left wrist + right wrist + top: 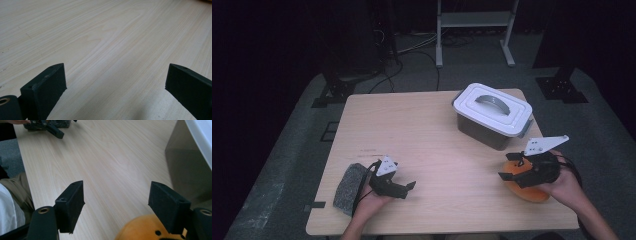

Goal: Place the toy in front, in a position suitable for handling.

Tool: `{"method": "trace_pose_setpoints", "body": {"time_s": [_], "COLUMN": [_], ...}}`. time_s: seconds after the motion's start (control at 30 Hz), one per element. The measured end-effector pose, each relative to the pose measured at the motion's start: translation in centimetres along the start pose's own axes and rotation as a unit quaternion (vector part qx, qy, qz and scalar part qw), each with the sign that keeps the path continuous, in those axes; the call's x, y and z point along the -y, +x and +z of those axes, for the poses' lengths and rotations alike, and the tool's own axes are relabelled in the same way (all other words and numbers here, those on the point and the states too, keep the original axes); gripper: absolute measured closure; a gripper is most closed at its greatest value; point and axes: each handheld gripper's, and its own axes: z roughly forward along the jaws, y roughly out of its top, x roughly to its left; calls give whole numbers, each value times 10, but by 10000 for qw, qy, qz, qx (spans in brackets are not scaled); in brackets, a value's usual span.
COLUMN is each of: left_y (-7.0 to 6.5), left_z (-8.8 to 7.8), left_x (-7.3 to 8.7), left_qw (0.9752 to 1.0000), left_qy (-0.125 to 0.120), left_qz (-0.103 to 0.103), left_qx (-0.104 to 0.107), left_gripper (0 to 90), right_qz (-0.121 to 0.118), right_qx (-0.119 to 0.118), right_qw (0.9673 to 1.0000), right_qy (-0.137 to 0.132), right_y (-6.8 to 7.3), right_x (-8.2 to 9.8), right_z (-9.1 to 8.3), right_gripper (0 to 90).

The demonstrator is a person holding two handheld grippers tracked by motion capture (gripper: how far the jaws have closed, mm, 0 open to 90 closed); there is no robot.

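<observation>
Fingers (72, 202) apart | orange disc (140, 228) cut off by frame | right gripper (116, 202) above it

No text, label, brand, number or sign can be read on the table (427, 130), the box or the grippers.

Tabletop: a pale wood-grain tabletop (427, 130), smooth and matt, is seen.
Box: a grey box with a white, smooth plastic lid (493, 109) is seen.
Disc: an orange round disc (146, 228), smooth and faintly glossy.
Pad: a grey speckled pad (349, 188), rough.
Jaws: matt black.
</observation>
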Motion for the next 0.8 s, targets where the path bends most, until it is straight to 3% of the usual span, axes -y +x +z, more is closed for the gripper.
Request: {"method": "trace_pose_setpoints", "body": {"time_s": [0.8], "left_y": [-1], "left_z": [1], "left_x": [0], "left_qw": [10000], "left_qy": [52], "left_qz": [24], "left_qx": [2], "left_gripper": [25], "right_qz": [391], "right_qx": [260], "right_qw": [9989], "right_qy": [-20], "right_y": [-22], "right_x": [35], "right_z": [-21], "right_gripper": [289]}}
